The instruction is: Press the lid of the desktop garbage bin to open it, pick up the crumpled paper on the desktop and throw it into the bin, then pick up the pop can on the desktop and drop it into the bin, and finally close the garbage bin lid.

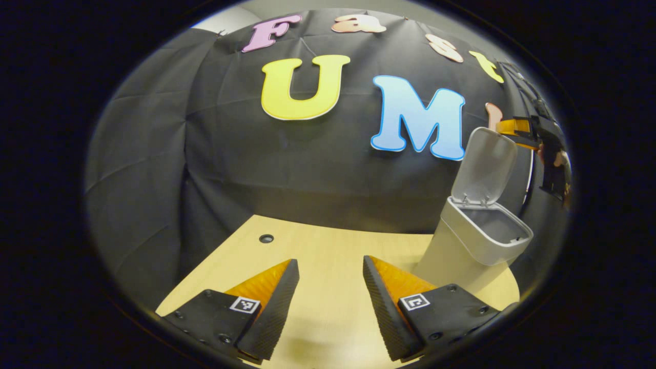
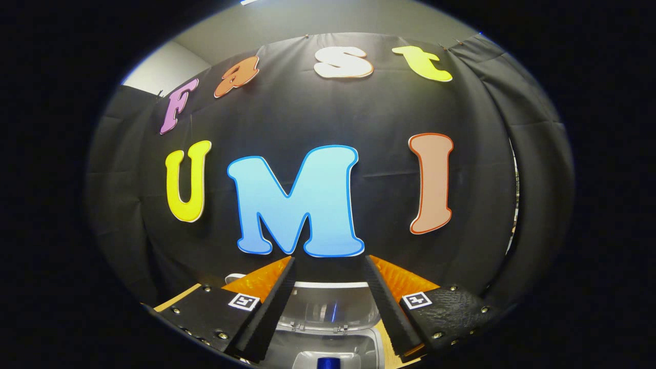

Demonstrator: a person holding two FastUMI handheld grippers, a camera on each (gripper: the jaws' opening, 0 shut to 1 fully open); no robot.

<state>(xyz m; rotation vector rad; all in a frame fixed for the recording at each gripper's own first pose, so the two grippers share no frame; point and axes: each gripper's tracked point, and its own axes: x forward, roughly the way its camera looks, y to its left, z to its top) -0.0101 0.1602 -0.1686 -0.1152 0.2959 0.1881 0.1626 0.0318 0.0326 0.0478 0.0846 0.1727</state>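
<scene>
The left gripper (image 1: 330, 277) is low over the pale wooden tabletop (image 1: 328, 246), its two fingers spread apart with nothing between them. In the left gripper view, the small grey plastic desktop bin (image 1: 469, 246) stands on the tabletop ahead and to the right of this gripper, just beyond its right finger. The bin's hinged lid (image 1: 489, 166) is raised, tilted back toward the booth wall, and the bin mouth is uncovered. The right gripper (image 1: 517, 128) is at the far right, held near the top edge of the raised lid.

In the right gripper view, the right gripper (image 2: 328, 282) is positioned above the bin (image 2: 328, 348), its fingers apart and holding nothing. The raised lid (image 2: 328, 307) is between and below the fingertips. A blue object (image 2: 328, 363) sits inside the bin at the bottom edge; what it is cannot be determined.
</scene>
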